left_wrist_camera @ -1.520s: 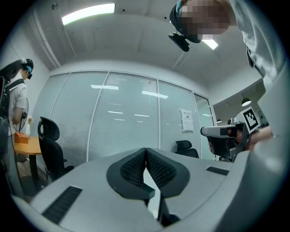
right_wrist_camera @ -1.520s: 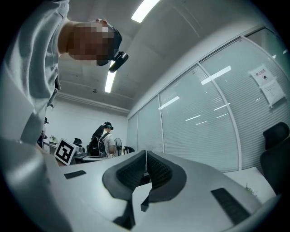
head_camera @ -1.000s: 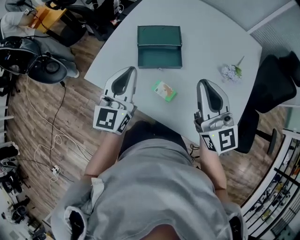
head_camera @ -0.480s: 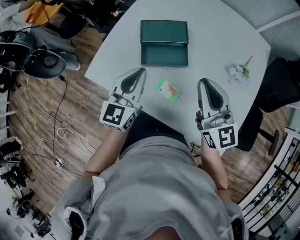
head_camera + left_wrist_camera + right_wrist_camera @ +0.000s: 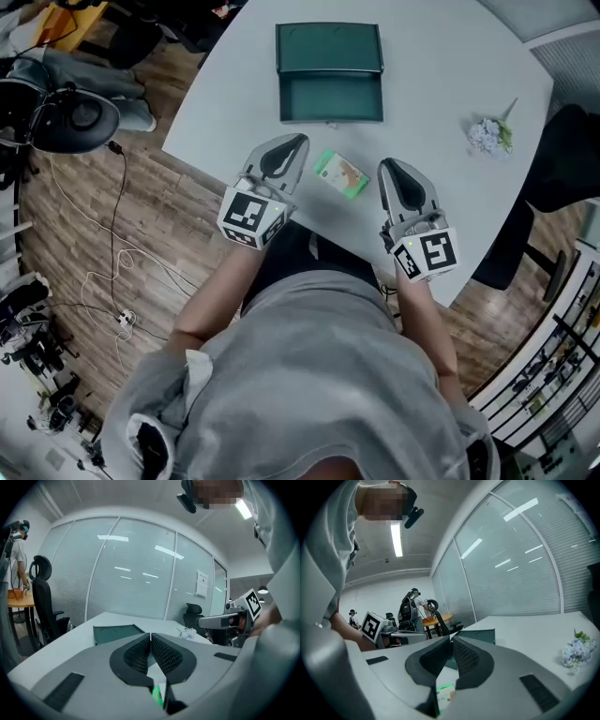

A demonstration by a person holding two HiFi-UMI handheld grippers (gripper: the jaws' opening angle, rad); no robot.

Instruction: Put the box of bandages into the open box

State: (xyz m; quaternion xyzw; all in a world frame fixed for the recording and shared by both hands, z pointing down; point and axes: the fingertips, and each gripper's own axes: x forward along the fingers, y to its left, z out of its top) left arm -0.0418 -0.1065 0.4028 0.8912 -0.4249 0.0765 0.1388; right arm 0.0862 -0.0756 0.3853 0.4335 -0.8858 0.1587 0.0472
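Just left of the bandage box [image 5: 339, 174], my left tool [image 5: 292, 143] is closed and empty. Just right of it, my right tool [image 5: 390, 168] is too. The bandage box lies on the table [image 5: 441, 103], short of the open box [image 5: 329, 39]. I should spread one tool wide before reaching in.

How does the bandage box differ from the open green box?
The bandage box is small and light green; the open box is larger and dark green. The bandage box is closed and lies askew; the open box has its lid open. Both sit on the white table.
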